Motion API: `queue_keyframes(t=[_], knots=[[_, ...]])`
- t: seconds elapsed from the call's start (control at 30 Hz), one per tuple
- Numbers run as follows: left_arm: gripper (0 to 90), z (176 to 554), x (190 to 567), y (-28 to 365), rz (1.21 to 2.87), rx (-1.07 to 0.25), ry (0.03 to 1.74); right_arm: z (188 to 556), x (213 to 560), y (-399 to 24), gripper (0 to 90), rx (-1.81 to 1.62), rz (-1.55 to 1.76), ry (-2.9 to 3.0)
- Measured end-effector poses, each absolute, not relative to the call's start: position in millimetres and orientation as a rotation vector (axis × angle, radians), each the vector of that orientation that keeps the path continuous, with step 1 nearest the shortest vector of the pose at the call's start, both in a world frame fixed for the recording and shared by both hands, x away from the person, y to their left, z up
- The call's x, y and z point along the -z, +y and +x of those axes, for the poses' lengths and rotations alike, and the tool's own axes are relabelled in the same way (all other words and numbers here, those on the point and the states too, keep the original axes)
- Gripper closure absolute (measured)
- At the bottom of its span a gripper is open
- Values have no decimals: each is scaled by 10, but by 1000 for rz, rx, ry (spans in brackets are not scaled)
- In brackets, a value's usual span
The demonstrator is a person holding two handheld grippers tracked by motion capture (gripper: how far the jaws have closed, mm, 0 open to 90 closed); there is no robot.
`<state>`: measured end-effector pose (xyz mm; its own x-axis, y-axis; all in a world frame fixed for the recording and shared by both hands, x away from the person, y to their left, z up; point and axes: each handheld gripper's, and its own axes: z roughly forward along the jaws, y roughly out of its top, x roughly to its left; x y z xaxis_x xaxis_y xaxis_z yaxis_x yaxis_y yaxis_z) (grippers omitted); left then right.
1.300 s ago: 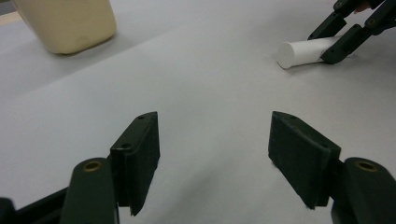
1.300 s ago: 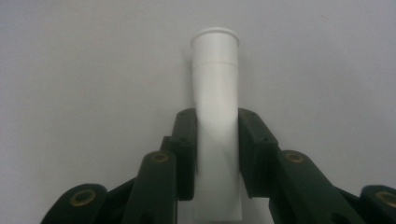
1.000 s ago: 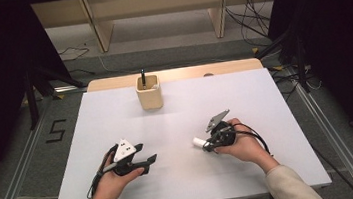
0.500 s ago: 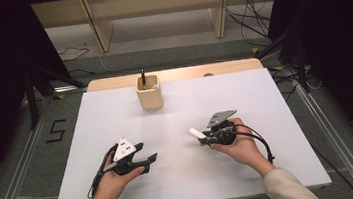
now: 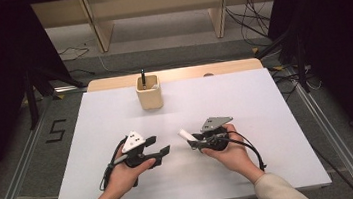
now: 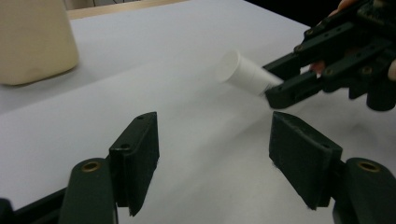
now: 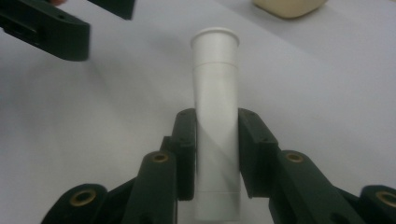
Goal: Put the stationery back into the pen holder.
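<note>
My right gripper (image 5: 193, 142) is shut on a white capped tube (image 5: 185, 134), which lies nearly level with its capped end pointing left toward my left gripper (image 5: 161, 145). In the right gripper view the tube (image 7: 215, 70) sticks out well past the two pads pressing on its sides. My left gripper (image 6: 215, 126) is open with nothing between its jaws, and the tube (image 6: 245, 73) hangs a short way beyond them in the right gripper (image 6: 279, 83). Both grippers hover just above the white table (image 5: 245, 101), near its front middle.
A beige holder (image 5: 149, 92) with a black pen (image 5: 143, 76) standing in it sits at the back of the table, left of centre. It shows as a beige block (image 6: 32, 39) at upper left in the left gripper view. Black curtains flank the table.
The two hands have drawn closer together: the left gripper moved right, and the right gripper moved left with the tube, whose capped end now points at the left gripper.
</note>
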<state>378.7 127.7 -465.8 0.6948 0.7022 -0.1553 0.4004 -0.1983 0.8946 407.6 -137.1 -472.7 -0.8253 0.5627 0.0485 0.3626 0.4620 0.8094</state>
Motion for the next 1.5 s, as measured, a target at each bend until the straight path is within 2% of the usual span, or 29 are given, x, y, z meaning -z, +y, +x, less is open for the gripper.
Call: queue_keyframes(t=[0.23, 0.57, 0.97, 1.2, 1.5], knots=[[327, 3958, 4686, 1063, 1797, -285, 900, 4050, 4737, -1284, 706, -1306, 775, 2492], [326, 4021, 4721, 1032, 1741, -190, 961, 4042, 4741, -1248, 706, -1326, 747, 2487], [362, 4060, 4748, 1042, 1707, -134, 1003, 4029, 4730, -1189, 706, -1343, 709, 2477], [427, 4060, 4752, 1023, 1683, -90, 1016, 4026, 4715, -1187, 706, -1354, 699, 2464], [571, 4037, 4695, 1024, 1610, -100, 1032, 4019, 4697, -1179, 705, -1361, 688, 2436]])
